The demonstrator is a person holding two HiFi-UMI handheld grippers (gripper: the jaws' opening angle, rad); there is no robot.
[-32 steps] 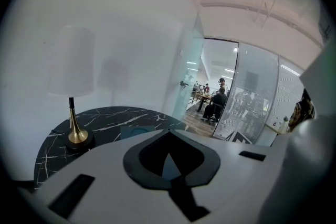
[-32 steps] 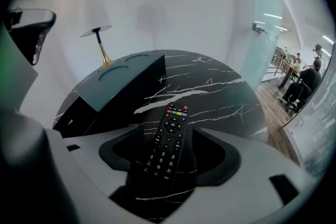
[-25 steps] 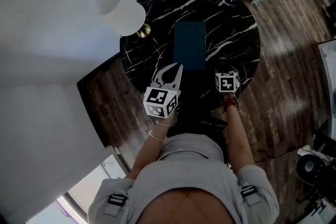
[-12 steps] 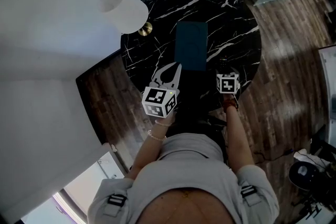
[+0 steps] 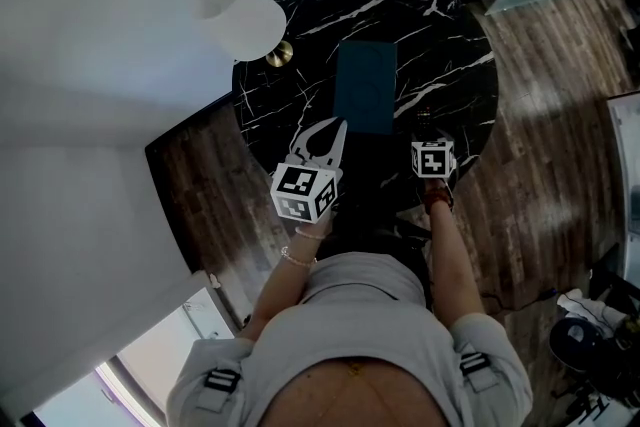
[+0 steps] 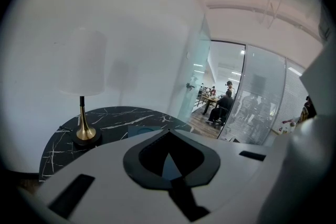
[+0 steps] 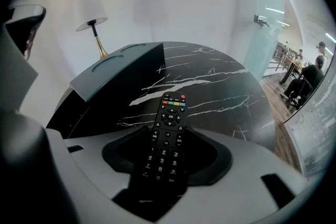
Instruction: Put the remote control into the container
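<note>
A black remote control (image 7: 168,134) lies on the black marble table (image 5: 440,35), buttons up, near its front right edge. My right gripper (image 7: 169,157) stands around it with the remote between its jaws; the jaws are closing and the pads stand apart from its sides. In the head view the right gripper (image 5: 428,127) is just right of the dark teal container (image 5: 365,85), which stands mid-table, and the remote is too dark to make out there. The container (image 7: 118,73) is to the remote's left. My left gripper (image 5: 335,128) hovers at the container's near left corner, shut and empty.
A lamp with a white shade (image 5: 235,15) and brass base (image 5: 277,54) stands on the table's far left. A white wall runs behind it. Dark wood floor (image 5: 540,145) surrounds the table, with glass partitions at the right.
Both grippers stay about where they were beside the container. Only the head view has shifted slightly.
</note>
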